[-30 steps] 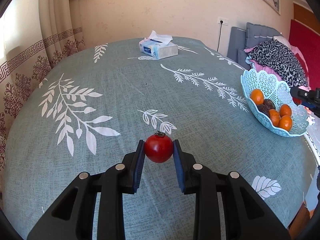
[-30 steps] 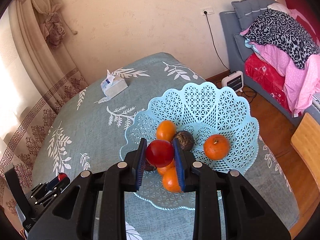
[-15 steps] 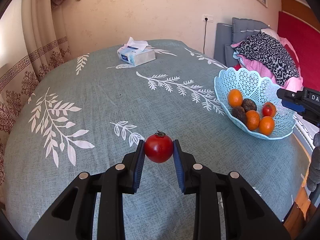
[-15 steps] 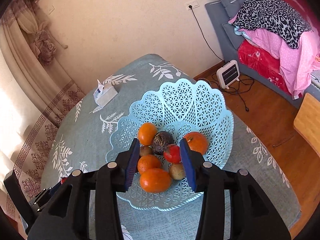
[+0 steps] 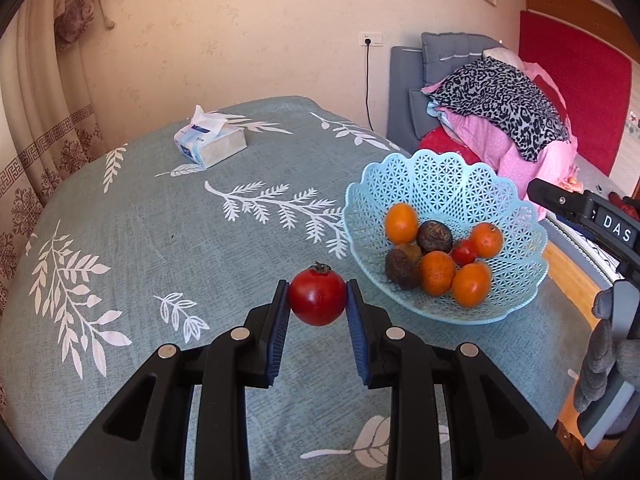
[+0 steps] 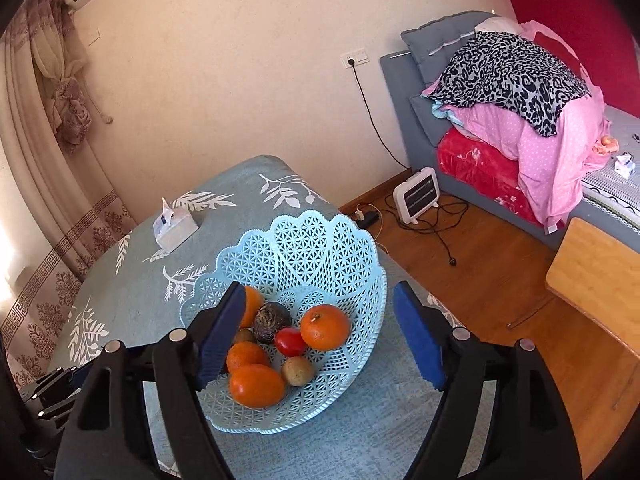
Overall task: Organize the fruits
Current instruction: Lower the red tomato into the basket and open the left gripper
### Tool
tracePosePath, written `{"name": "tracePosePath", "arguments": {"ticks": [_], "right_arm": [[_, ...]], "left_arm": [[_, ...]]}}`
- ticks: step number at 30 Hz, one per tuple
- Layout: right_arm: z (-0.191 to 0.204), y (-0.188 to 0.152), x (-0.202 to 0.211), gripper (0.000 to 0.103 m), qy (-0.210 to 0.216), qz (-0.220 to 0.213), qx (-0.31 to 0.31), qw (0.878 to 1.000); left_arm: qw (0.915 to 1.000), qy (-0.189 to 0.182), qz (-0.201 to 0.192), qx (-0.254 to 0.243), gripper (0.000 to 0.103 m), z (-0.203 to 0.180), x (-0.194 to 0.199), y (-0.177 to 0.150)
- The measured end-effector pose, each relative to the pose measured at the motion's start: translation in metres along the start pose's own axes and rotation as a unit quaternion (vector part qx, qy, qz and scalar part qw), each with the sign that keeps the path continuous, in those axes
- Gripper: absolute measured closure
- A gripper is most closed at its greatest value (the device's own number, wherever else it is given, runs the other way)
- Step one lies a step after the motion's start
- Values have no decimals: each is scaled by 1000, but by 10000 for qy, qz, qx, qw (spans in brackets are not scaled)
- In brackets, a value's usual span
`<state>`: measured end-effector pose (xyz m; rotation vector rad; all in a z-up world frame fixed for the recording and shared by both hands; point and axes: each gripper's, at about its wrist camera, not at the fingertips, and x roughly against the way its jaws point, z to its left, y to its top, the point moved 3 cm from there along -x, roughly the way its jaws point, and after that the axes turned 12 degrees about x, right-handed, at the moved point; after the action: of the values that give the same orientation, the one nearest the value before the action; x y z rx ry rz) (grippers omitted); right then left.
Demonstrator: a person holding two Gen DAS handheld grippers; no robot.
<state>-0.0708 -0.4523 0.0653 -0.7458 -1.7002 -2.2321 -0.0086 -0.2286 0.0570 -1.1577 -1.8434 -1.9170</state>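
A red fruit with a dried calyx [image 5: 318, 299] hangs above the tablecloth, my left gripper [image 5: 318, 302] shut on it, left of the pale blue lattice basket [image 5: 440, 184]. In the basket lie several oranges, dark wrinkled fruits and a small red fruit [image 5: 464, 251]. From the right wrist view the same basket [image 6: 320, 240] is below my right gripper [image 6: 320, 334], whose jaws are opening wide with nothing gripped. The small red fruit [image 6: 290, 341] rests among the oranges [image 6: 325, 327].
A tissue box [image 5: 211, 141] sits at the table's far side. The right gripper's body and a gloved hand [image 5: 608, 360] show at the right edge of the left view. Past the table's edge are a wooden floor, a heater [image 6: 416, 195], a bed with piled clothes, and a wooden stool [image 6: 600, 280].
My right gripper let go of the small red fruit into the basket, opened wide and drew back. My left gripper carried its red fruit toward the basket, which now looks nearer.
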Motion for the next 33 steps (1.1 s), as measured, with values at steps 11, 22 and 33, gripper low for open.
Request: {"name": "tracePosePath", "arguments": {"ticks": [11,22,33], "right_arm": [[-1,-9,-7,26,120,106,-13,9999],[3,-10,-8,25,93,105,48,9999],[5,-11,-8,24,27,115,90,9999]], "left_arm": [[9989,-382,127,-251,75,-42,-22,5],[9974,-321,-69,-634,75,-62,-35,-2],[9974,-322,-33,-638,75,-63,-43,-6]]}}
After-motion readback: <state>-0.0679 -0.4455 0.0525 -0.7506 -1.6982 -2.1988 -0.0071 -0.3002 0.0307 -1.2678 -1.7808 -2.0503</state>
